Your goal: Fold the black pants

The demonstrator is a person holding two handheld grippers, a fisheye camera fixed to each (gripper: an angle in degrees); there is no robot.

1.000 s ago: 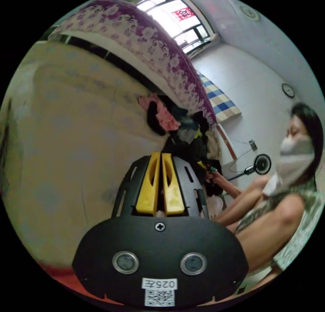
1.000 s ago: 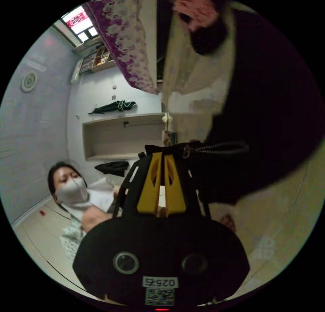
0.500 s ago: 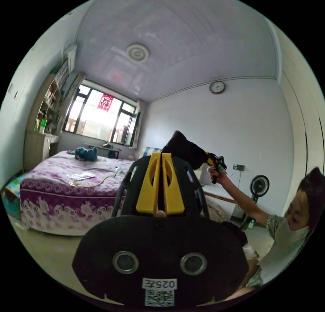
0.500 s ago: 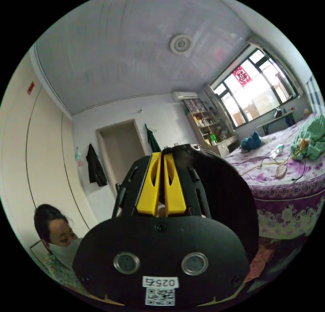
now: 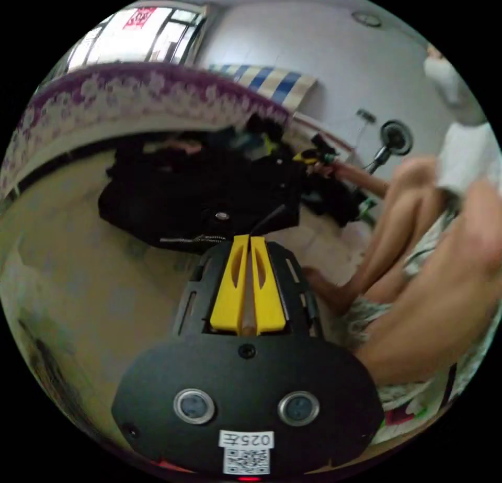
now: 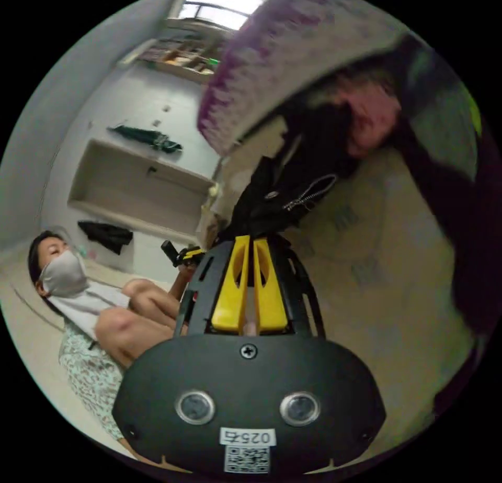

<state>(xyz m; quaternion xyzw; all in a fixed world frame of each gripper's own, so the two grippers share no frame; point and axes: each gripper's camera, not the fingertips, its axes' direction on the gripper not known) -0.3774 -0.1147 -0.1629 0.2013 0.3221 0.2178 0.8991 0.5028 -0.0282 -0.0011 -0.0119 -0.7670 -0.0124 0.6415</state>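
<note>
Caught the black pants slumped in a dark, rumpled heap on the pale floor, waist end nearest the cameras and the bulk of the cloth running off toward the bed, long axis lying roughly crosswise in the left gripper view. Picked out a metal button and a silvery zipper on the open fly, bright against soft, matte, light-swallowing fabric. Found the left gripper just short of that fly, yellow jaws drawn down to a narrow slit, tips at the very edge of the waistband; could not tell whether any cloth sat pinched between them. Found the right gripper likewise narrowed, but with black cloth bunched at its tips and dark between the jaws, clamped by the look of it on the waistband, the fabric rising away from it in a loose ridge. Judged both grippers to be working the waist end, the left the nearer to the fly, with the legs needing to be drawn out straight ahead before any fold. Took in, beyond the pants, a jumbled pile of clothes against the bed's purple flowered valance, a soft pink garment among it. Closed out the scene with a small round fan by the white wall and a person's bent knee close by on the floor.
</note>
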